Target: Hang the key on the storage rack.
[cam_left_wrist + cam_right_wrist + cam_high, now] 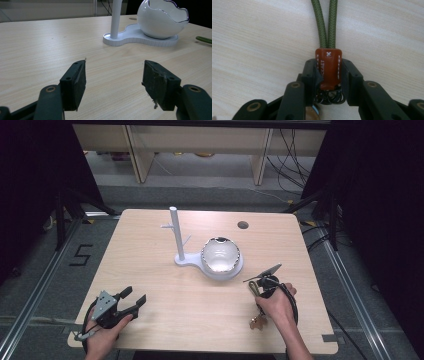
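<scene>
Pinched between the right gripper's (329, 75) closed jaws, brown leather tab (328, 67) of green-corded keychain.

Bowl (221, 256) on stand base (192, 262), post (176, 234) left; keychain (257, 307) near-right on table (150, 270).

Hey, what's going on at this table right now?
A person is working with a handheld gripper in each hand. The right gripper is shut on the brown leather tab of a keychain, whose green cord loop lies on the wooden table and whose metal rings hang beneath. The left gripper rests open near the table's front left edge, holding nothing. Beyond them stands a white stand with a post and pegs, and a white egg-shaped bowl on its base.
</scene>
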